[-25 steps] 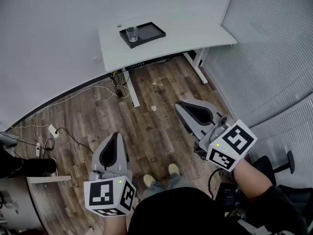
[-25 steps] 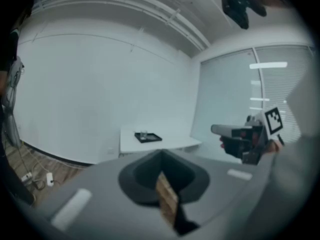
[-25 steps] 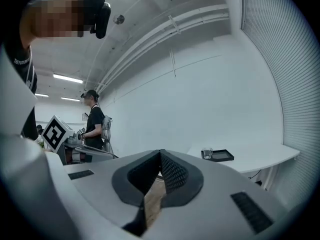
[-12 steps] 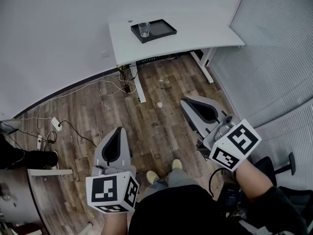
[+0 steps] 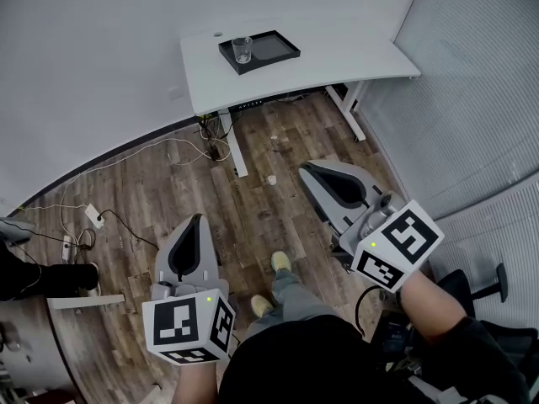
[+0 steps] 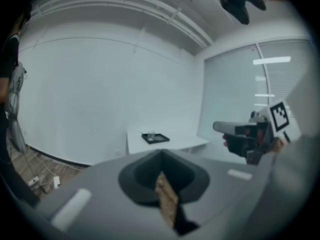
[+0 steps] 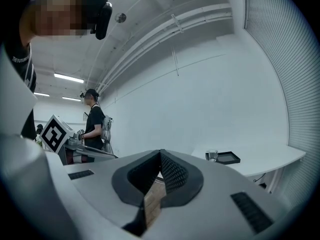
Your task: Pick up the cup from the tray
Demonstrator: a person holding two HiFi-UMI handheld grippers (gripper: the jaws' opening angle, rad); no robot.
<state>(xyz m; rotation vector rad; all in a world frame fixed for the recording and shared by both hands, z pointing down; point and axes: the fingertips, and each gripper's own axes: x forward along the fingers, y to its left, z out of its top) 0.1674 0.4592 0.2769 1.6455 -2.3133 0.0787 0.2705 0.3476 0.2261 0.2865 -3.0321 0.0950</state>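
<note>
A clear glass cup stands at the left end of a black tray on a white desk far ahead. My left gripper and right gripper hang over the wooden floor, well short of the desk, both shut and holding nothing. The left gripper view has the cup and tray small beyond its shut jaws, with the right gripper at its right. In the right gripper view the cup and tray sit right of its shut jaws.
Cables and a power strip lie on the floor at left. The desk's white legs stand under it. A slatted wall runs along the right. Another person stands off to the left in the right gripper view.
Both grippers have been carried a little forward over the floor, still shut. One foot has stepped ahead of the other. The desk has shifted slightly in the head view.
</note>
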